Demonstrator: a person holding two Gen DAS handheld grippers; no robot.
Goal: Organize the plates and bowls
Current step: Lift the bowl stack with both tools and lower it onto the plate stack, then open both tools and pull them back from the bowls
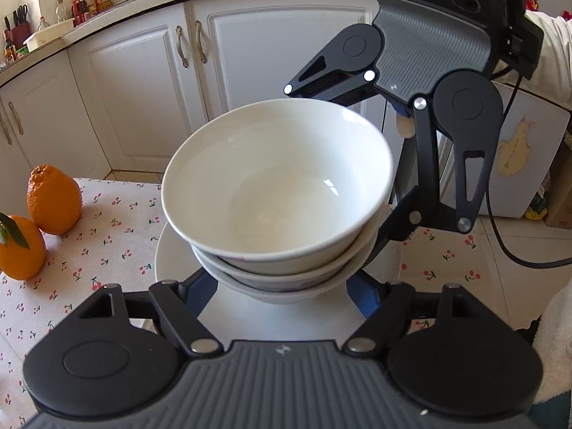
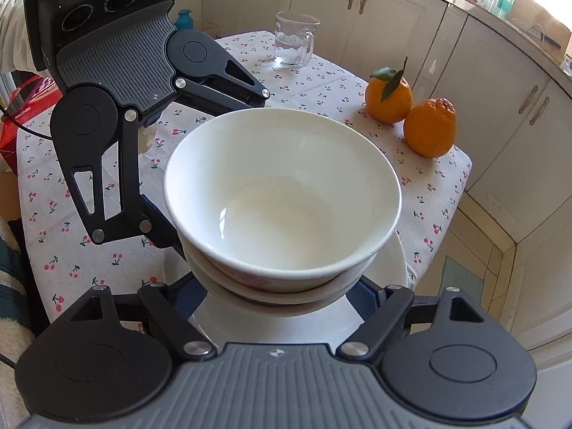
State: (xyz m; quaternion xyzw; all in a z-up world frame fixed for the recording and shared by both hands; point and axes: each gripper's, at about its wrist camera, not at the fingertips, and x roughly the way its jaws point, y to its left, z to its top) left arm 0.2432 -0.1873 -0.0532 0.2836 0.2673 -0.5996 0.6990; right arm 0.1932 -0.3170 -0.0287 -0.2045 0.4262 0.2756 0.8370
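Three white bowls (image 1: 279, 178) sit nested in a stack on a white plate (image 1: 171, 261). My left gripper (image 1: 282, 295) reaches in from the near side, and its blue fingers (image 1: 200, 293) press the lowest bowl just above the plate. From the opposite side, the black linkage (image 1: 422, 164) of my right gripper wraps the stack. In the right wrist view the same stack (image 2: 282, 193) fills the middle, and my right gripper (image 2: 275, 300) is shut on its lowest bowl over the plate (image 2: 397, 271). The plate's rim overhangs the table edge there. Whether the plate is off the table I cannot tell.
Two oranges (image 2: 389, 96) (image 2: 430, 128) stand near the table's corner on the cherry-print cloth (image 2: 64, 193). A glass mug (image 2: 295, 41) stands at the far side. A red box (image 2: 21, 107) lies at the left. White cabinets (image 1: 143, 82) surround the table.
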